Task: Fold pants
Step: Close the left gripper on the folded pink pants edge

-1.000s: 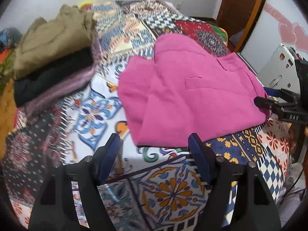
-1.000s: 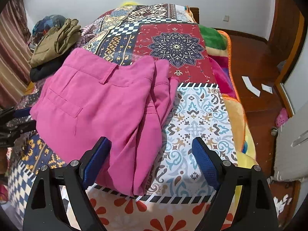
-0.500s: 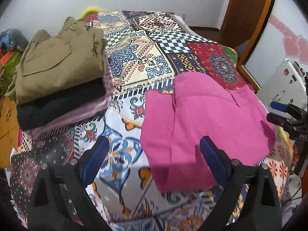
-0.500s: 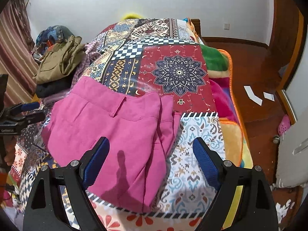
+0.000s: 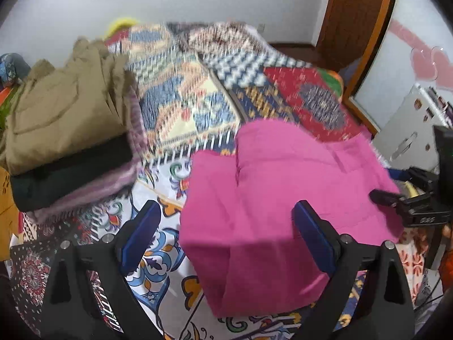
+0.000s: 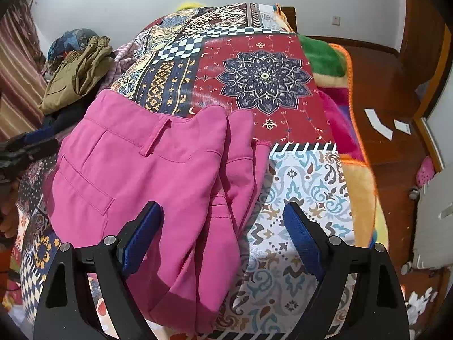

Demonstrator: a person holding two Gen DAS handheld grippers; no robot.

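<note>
The folded pink pants (image 5: 271,198) lie on the patterned bedspread (image 5: 184,107). My left gripper (image 5: 226,232) hovers over their near folded edge, its blue pads wide apart and touching no cloth; it is open. The right wrist view shows the pants (image 6: 141,175) with a back pocket and belt loop on top and the leg folds bunched at the right. My right gripper (image 6: 222,235) stands open over that bunched edge, holding nothing. Each gripper appears in the other's view, the right gripper (image 5: 407,206) at the pants' far side and the left gripper (image 6: 25,147) blurred at the left rim.
A stack of folded clothes (image 5: 65,130), olive over black over mauve, sits at the left of the bed and shows again as folded clothes (image 6: 79,79). A green and orange blanket (image 6: 334,65) hangs off the bed's right side above a wooden floor (image 6: 382,90). A white cabinet (image 5: 410,130) stands beyond.
The left gripper's pads have spread wider and it has shifted so the pants' edge now sits between its fingers. The right gripper stayed open and shifted slightly over the pants.
</note>
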